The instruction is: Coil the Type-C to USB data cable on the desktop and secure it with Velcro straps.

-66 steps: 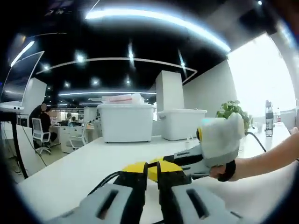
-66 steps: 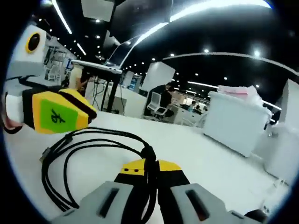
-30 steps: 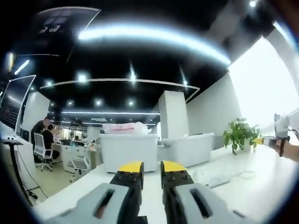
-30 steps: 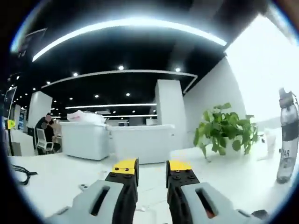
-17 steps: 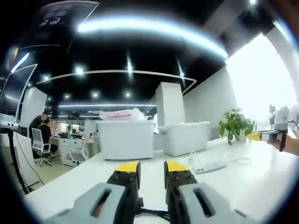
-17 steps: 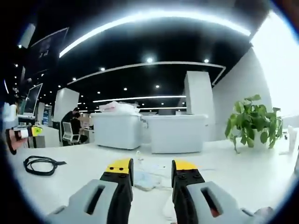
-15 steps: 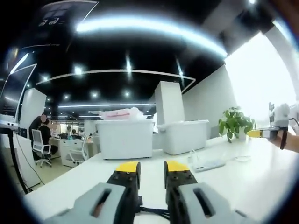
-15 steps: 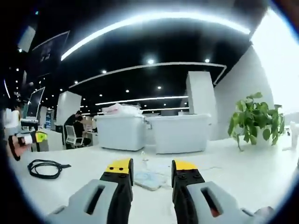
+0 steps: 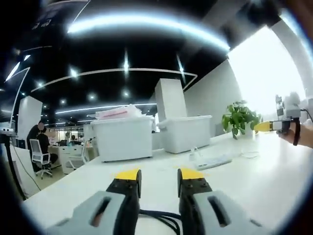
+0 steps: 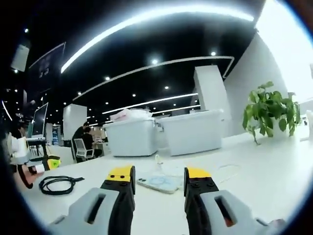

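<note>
1. Cable first: we see the black coiled data cable (image 10: 57,184) lying flat on the white bench (image 10: 254,171), just beside our left gripper (image 9: 159,177).
2. Our right gripper (image 10: 160,176) is well apart from it.
3. Both grippers stand apart, empty.

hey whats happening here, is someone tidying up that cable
A person holds a gripper in each hand over a white desk. Both are open and holding nothing. In the right gripper view, the black data cable lies coiled on the desk at far left, next to the left gripper, while the right gripper points toward a phone and a thin white cable beyond it. In the left gripper view, black cable loops show between the left gripper's fingers. Whether a Velcro strap is on the coil cannot be told.
</note>
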Demonstrator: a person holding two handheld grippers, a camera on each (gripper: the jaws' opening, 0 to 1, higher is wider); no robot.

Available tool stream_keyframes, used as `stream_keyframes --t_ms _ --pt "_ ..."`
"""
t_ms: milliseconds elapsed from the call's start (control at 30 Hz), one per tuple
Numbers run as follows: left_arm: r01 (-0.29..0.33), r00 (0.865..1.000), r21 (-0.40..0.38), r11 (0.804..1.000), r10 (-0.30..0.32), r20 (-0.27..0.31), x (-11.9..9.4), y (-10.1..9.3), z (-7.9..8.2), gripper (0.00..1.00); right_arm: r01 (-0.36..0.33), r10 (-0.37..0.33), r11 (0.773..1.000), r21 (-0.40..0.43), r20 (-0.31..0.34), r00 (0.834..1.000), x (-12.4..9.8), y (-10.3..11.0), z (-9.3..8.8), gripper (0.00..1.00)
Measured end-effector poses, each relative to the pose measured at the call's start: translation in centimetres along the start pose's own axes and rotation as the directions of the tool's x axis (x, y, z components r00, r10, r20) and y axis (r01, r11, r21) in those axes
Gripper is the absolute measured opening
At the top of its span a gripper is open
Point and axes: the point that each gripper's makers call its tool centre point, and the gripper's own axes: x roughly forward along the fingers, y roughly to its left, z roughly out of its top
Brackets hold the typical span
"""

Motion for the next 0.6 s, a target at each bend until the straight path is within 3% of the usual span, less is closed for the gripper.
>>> stream_keyframes --t_ms 300,600 --pt "0.006 1.0 -0.026 1.0 -0.006 -0.015 -0.08 -0.07 -0.2 0.32 -0.005 0.006 0.997 -0.073 0.014 1.0 -0.08 0.52 0.25 0.44" --pt "0.006 1.0 0.01 1.0 -0.006 -0.023 -0.12 -0.34 -0.33 0.32 -0.002 0.003 0.997 -0.076 0.011 1.0 -0.09 0.32 0.23 0.46"
